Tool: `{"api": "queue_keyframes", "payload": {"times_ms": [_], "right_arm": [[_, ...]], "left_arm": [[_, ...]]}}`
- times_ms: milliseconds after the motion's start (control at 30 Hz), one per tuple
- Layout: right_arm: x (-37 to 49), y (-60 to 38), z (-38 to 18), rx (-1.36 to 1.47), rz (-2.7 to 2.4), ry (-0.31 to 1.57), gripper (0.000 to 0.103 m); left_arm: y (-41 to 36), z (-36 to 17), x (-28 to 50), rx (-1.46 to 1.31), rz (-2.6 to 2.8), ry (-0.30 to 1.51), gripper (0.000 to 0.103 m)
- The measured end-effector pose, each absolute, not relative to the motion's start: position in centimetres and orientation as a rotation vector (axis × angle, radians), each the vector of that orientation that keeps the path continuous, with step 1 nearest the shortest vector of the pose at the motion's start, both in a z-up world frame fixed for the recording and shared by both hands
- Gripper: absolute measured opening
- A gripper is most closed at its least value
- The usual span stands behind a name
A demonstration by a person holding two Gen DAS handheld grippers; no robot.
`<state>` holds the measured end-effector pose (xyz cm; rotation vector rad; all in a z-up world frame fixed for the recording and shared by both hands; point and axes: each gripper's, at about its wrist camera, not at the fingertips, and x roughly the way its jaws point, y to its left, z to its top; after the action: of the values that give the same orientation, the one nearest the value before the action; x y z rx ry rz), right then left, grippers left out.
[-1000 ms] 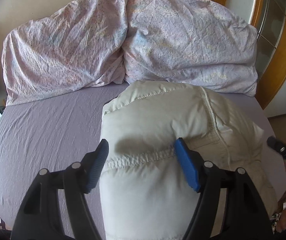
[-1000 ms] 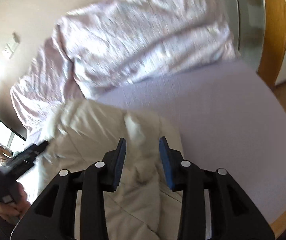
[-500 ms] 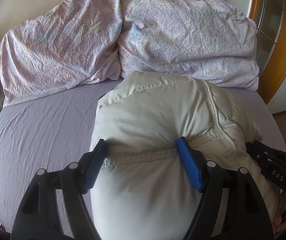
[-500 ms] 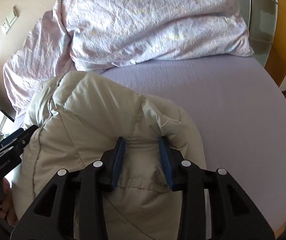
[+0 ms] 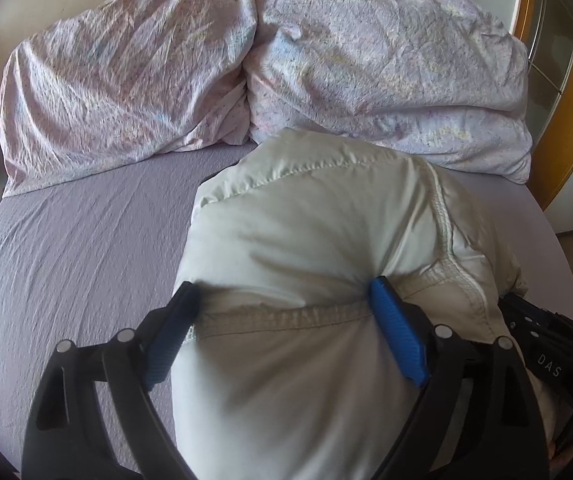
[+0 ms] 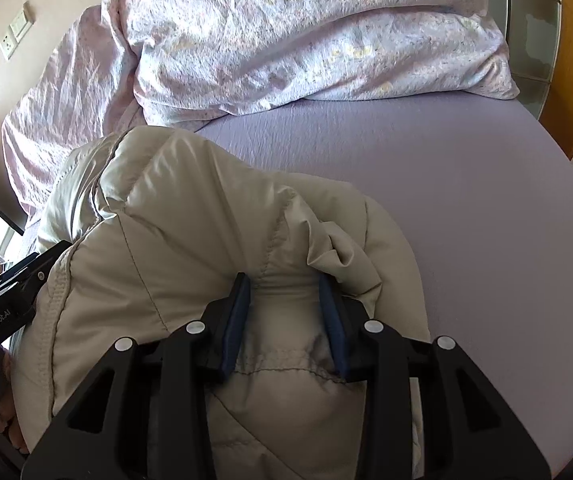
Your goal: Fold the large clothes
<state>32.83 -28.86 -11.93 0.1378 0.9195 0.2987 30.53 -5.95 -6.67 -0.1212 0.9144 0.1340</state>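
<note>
A puffy cream jacket [image 5: 306, 248] lies bunched up on the lilac bed sheet [image 5: 86, 248], and both grippers are down on its near edge. The left gripper [image 5: 286, 316] straddles a wide bulge of the padding along a stitched hem; its jaws have just been opening, with the jacket between them. The right-hand blue pad [image 5: 398, 340] digs into the fabric, while the left-hand pad sits at the outer edge of the bulge with sheet showing beside it, so I cannot tell whether this is a grip or a loosened hold. Just off to that gripper's right, the black body of the other tool shows past the jacket's seam. The right gripper [image 6: 284, 320] is clenched on a narrower fold of the same jacket, the cloth pinched into a ridge between its two dark blue pads [image 6: 234, 328], a hem seam running across just behind them. Ahead of this gripper the jacket mounds up and folds over itself, with a crumpled flap to the right of the fingers. To its left, the left tool's black frame pokes out from under the jacket's edge, and a bit of a hand [image 6: 6, 424] is visible below it. Well beyond both grippers, two crinkled pinkish floral pillows [image 5: 386, 60] lean against the wall, the jacket's far end reaching close to them.
</note>
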Motion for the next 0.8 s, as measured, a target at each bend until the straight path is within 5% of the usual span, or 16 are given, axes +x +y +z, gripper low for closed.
{"api": "queue_keyframes", "payload": {"times_ms": [800], "right_arm": [[33.2, -28.4, -12.5, 0.143, 0.297, 0.880, 0.037]], "left_arm": [[-6.2, -8.0, 31.0, -0.083, 0.161, 0.901, 0.091]]}}
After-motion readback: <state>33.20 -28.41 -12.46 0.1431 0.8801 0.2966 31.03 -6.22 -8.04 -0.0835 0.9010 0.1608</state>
